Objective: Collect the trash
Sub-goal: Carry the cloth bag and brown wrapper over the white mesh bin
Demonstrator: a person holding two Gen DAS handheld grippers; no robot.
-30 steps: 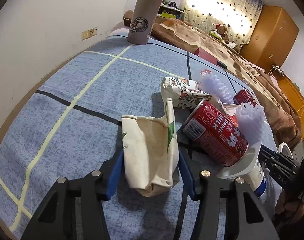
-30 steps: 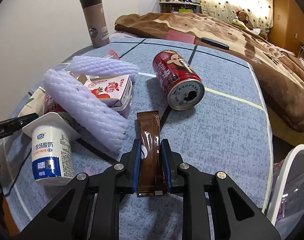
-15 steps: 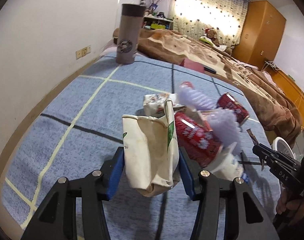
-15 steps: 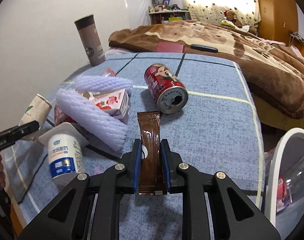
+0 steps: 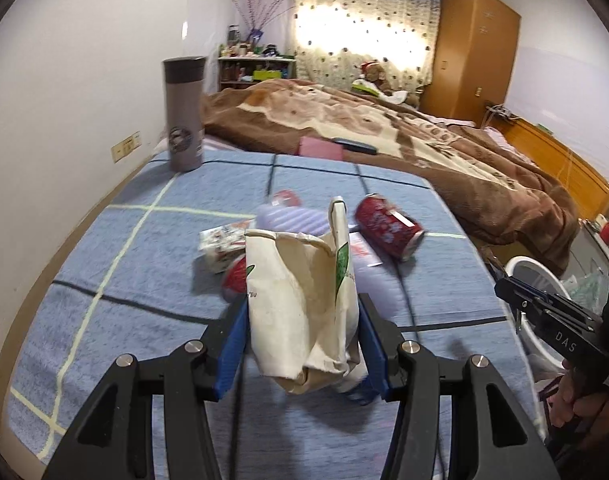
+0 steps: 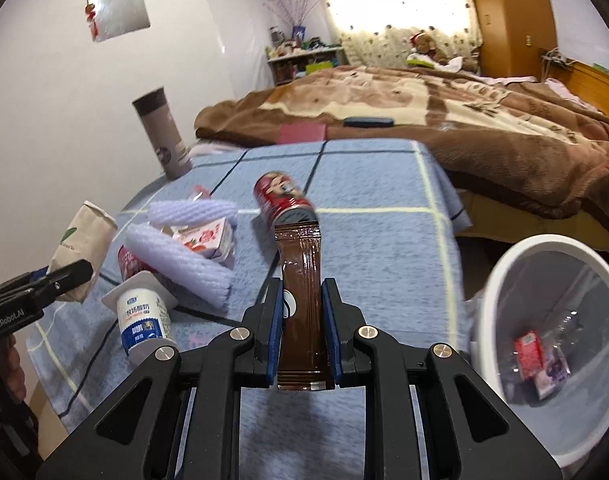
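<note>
My left gripper [image 5: 302, 340] is shut on a crumpled beige paper bag [image 5: 300, 304] and holds it above the blue checked tablecloth [image 5: 144, 264]; the bag also shows in the right wrist view [image 6: 82, 248]. My right gripper [image 6: 302, 320] is shut on a brown snack wrapper [image 6: 300, 292], lifted off the table. On the table lie a red can [image 6: 282, 200], purple foam nets [image 6: 176, 256], a strawberry milk carton [image 6: 204, 240] and a yogurt cup [image 6: 142, 316]. A white trash bin [image 6: 516, 252] stands at the table's right edge, with wrappers inside.
A tall brown tumbler [image 5: 183, 114] stands at the table's far left corner. A bed with a brown blanket [image 5: 404, 136] lies beyond the table. A wall runs along the left side.
Both grippers have risen and pulled back from the trash pile with their items. The white bin has come into fuller view on the right.
</note>
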